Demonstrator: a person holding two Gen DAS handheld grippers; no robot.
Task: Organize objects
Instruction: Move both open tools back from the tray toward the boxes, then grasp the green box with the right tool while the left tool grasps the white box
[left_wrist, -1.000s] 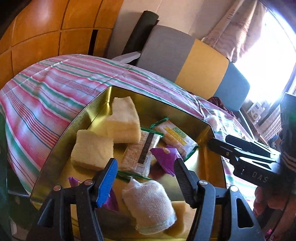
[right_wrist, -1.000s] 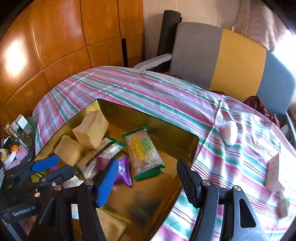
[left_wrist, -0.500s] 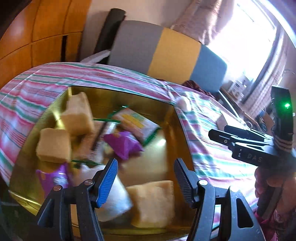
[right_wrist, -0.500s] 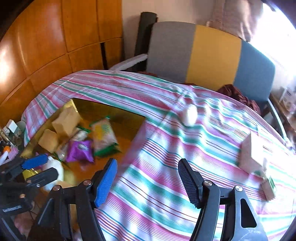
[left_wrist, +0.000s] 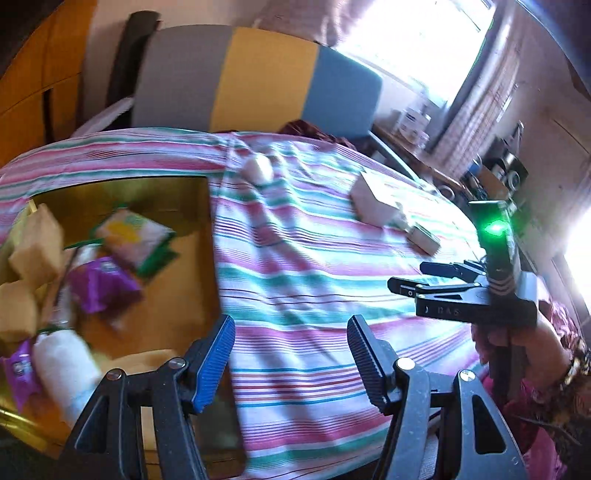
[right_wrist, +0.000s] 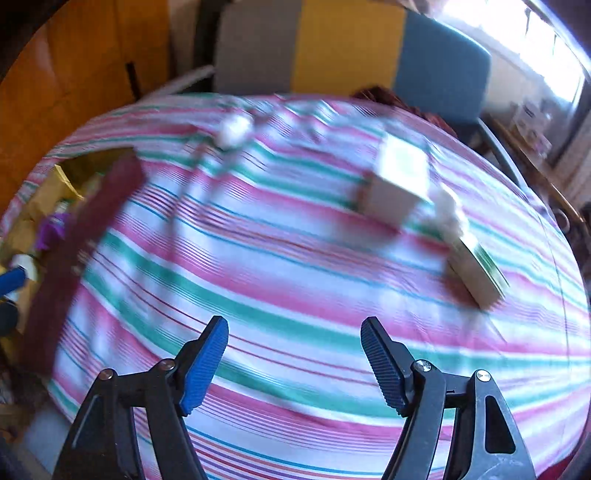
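Observation:
A gold tin tray (left_wrist: 201, 236) at the left holds yellow sponge blocks (left_wrist: 35, 240), a green snack pack (left_wrist: 135, 238), a purple packet (left_wrist: 99, 282) and a white roll (left_wrist: 64, 365). On the striped cloth lie a small white lump (left_wrist: 258, 170) (right_wrist: 234, 129), a pale box (left_wrist: 375, 201) (right_wrist: 399, 182) and a small flat pack (left_wrist: 424, 238) (right_wrist: 476, 269). My left gripper (left_wrist: 290, 354) is open and empty over the tray's right edge. My right gripper (right_wrist: 293, 363) is open and empty above the cloth, short of the box; it also shows in the left wrist view (left_wrist: 424, 277).
A grey, yellow and blue chair back (left_wrist: 251, 79) stands behind the table. Wood panelling (right_wrist: 74, 74) is at the left. A cluttered side shelf (left_wrist: 491, 177) stands under the bright window at the right. The striped cloth (right_wrist: 258, 277) covers the table.
Both grippers have swung right, away from the tray and toward the box and flat pack on the cloth. Both stay open and empty.

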